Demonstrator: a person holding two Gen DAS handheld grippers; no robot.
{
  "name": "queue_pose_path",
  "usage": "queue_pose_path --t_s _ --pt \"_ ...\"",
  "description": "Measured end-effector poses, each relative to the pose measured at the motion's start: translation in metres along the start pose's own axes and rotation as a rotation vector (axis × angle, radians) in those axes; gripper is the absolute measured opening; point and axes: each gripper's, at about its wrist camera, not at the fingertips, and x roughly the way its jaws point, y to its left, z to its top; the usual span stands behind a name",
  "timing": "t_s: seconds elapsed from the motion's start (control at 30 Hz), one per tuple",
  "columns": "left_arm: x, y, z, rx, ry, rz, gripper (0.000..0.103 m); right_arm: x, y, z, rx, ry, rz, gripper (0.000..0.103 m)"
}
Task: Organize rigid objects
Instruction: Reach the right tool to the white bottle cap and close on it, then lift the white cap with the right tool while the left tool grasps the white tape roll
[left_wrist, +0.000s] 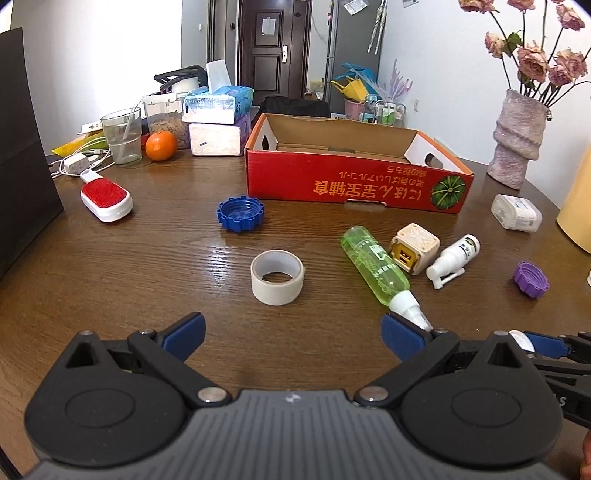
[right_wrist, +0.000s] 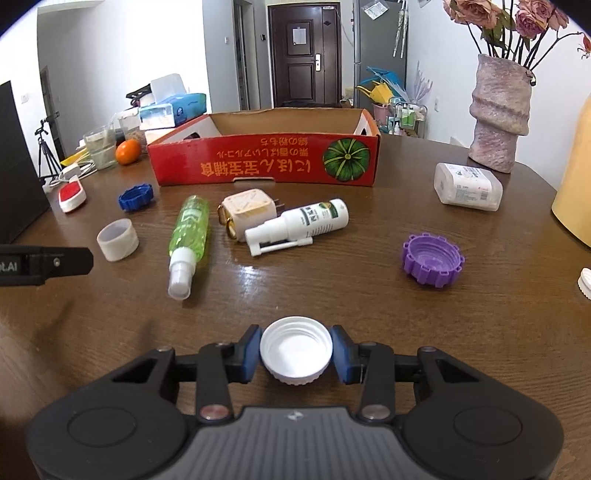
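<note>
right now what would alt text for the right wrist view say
The right tool is shut on a white cap, open side up, over a wooden table. Beyond lie a green spray bottle, a white spray bottle, a purple cap, a tape roll and an open red cardboard box.

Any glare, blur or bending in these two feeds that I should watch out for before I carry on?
Left wrist view: sharp; window glare streaks the table behind the tape roll; fisheye bows the red box, corners dark. Right wrist view: sharp too; sheen on the wood ahead of the white cap held in the right tool; the vase leans at the edge.
</note>
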Motion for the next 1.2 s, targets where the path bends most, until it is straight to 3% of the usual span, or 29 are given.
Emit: queue_pose_path --t_s 0.6,1.0,1.07,1.17,1.2 --pt "0.048 0.016 0.027 -0.008 0.044 0.055 0.102 0.007 -0.006 0.030 0.022 -0.047 -0.013 0.039" --pt "0.076 0.013 0.029 0.030 0.082 0.051 0.075 0.009 -0.003 0.038 0.019 -0.053 -0.008 0.039" --pt "0.078 0.014 0.029 0.028 0.085 0.042 0.067 0.009 -0.003 0.039 0.017 -0.054 -0.009 0.039" --pt "0.081 0.014 0.029 0.033 0.096 0.017 0.045 0.008 -0.001 0.043 0.014 -0.057 -0.009 0.039" --pt "0.081 0.013 0.029 0.039 0.096 0.017 0.045 0.008 -0.001 0.044 0.013 -0.058 -0.010 0.039"
